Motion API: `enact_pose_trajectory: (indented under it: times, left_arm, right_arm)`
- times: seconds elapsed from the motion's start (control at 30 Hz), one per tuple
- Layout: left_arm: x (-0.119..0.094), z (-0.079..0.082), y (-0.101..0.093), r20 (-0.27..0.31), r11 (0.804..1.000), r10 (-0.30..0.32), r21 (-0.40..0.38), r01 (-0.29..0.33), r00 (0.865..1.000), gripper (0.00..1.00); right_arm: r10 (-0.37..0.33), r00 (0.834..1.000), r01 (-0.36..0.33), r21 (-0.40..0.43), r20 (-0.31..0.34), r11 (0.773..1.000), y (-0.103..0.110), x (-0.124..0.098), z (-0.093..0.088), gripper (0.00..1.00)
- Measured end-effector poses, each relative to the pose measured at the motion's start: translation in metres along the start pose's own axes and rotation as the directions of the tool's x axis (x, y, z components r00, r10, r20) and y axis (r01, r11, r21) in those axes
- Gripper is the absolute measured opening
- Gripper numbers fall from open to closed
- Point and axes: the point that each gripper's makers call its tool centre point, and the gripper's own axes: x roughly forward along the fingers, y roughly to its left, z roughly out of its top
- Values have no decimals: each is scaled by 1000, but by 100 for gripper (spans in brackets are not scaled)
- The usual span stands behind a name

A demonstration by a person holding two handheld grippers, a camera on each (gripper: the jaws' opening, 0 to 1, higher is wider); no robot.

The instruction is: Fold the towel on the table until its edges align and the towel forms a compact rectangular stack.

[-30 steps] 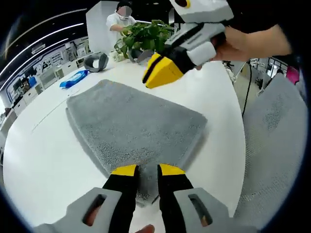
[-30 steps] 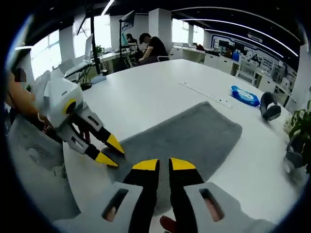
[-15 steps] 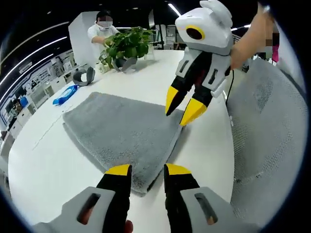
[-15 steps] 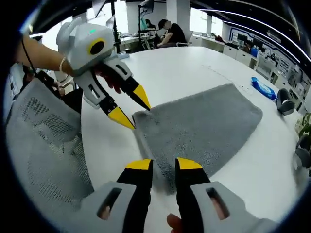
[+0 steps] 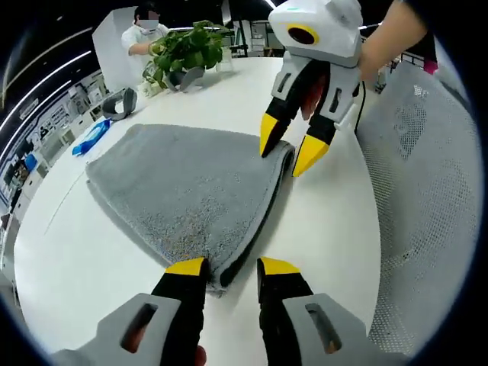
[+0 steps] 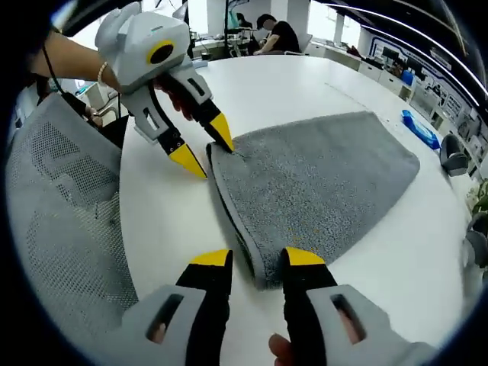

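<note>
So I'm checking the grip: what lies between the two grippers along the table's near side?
In both views, the folded edge of the grey towel runs from the left gripper to the right gripper.

A grey towel (image 6: 320, 183) lies folded on a white table (image 6: 297, 84). The right gripper (image 6: 258, 261) has its jaws apart, straddling the towel's near corner. The left gripper (image 6: 200, 148), held by a hand (image 6: 179, 90), also has its jaws apart at the towel's far corner. A mesh chair (image 6: 65, 221) stands beside the table.
</note>
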Motion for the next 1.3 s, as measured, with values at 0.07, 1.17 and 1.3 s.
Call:
enact_pose_trajectory:
  times: [0.07,1.17,1.3]
  left_arm:
    - [0,1,1,2,999,6,-33,-6,1000,27]
    - [2,2,12,-155,952,146,-247,-182,977,9]
    - [1,0,6,-177,944,135,-274,-181,975,9]
  right_arm:
    - [-2,1000,2,-11,-9,1000,1,3,-1,27]
    - [-122,991,129,148,-53,981,-18,6,0,5]
    - [-84,993,99,212,-78,972,-16,5,-3,4]
